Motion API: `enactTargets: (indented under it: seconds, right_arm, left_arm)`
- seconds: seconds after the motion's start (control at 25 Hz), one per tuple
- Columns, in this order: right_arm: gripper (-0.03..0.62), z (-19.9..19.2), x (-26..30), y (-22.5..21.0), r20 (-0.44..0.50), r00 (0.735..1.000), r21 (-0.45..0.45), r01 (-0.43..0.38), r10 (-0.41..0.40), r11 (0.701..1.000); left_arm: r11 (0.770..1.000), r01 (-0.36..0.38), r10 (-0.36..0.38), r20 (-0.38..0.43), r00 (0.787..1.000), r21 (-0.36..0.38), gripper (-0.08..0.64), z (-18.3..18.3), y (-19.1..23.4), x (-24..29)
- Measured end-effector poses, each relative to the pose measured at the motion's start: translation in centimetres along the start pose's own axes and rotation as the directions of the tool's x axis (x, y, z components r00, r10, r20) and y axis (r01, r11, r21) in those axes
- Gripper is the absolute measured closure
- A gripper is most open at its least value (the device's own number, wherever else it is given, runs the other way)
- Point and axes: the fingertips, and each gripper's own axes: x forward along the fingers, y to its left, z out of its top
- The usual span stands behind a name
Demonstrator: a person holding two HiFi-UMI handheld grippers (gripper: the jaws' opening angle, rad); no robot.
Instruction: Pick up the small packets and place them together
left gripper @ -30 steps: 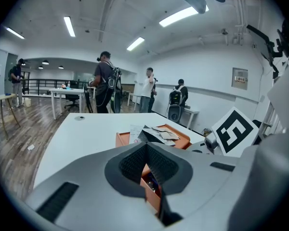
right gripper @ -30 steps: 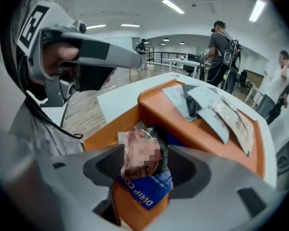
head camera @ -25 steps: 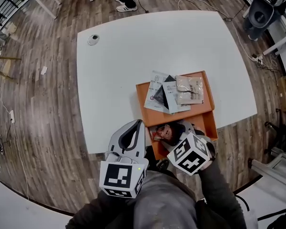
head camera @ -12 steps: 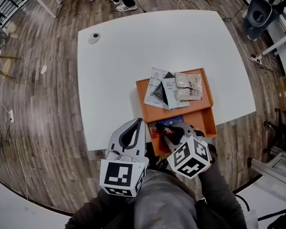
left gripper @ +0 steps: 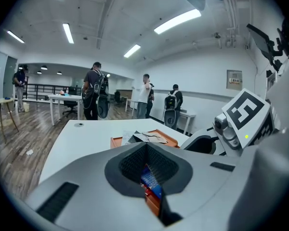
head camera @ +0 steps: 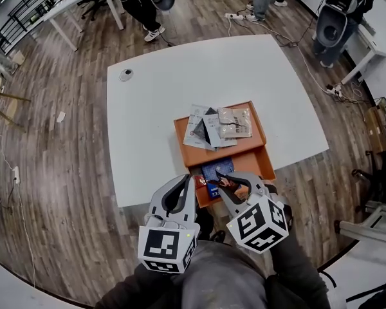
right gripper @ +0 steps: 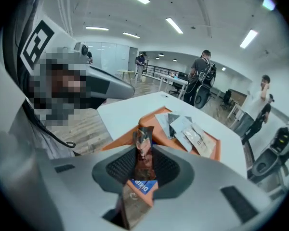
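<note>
Gripping a brown packet (right gripper: 144, 150) between its pads, the right gripper (head camera: 223, 183) hung above the near compartment of the orange tray (head camera: 260, 148). Its jaws had just been closing, and they were clamped on the packet's lower half. The packet stood upright between them, its top edge poking above the jaw tips and a blue-and-orange printed band showing low on it. In the right gripper view the packet stood in front of the tray.

The left gripper (head camera: 186, 181) was beside it, to the left, with its jaw tips together and nothing between them. Through the hollow behind those tips, the left gripper view showed a blue packet (head camera: 217, 170) lying in the tray's near compartment.

The tray sat on the white table (head camera: 180, 82), at the edge nearest the person. Its far compartment held a loose pile of packets (head camera: 212, 126), pale grey, dark and beige, overlapping one another, with one corner reaching over the tray's far left rim. Several people stood among desks well beyond the table.
</note>
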Motion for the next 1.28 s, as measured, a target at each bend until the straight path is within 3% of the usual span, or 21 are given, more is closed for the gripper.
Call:
enactTargets:
  seconds: [0.36, 0.72, 1.28]
  right_arm:
    - [0.483, 1.0, -2.4, -2.3, 0.055, 0.996, 0.013, 0.069, -0.070, 0.998]
    - [0.483, 4.2, -2.2, -9.3, 0.109, 0.983, 0.040, 0.141, -0.145, 0.989]
    - [0.472, 5.9, 5.9, -12.9, 0.009, 0.999, 0.100, 0.036, -0.038, 0.994]
  left_arm:
    - [0.999, 0.019, -0.019, 0.017, 1.000, 0.026, 0.563, 1.0, -1.5, 0.2]
    - [1.000, 0.010, -0.011, 0.028, 1.000, 0.022, 0.563, 3.3, 0.6, 4.4]
    - [0.998, -0.047, 0.046, -0.029, 0.998, -0.031, 0.563, 3.8, 8.4, 8.7]
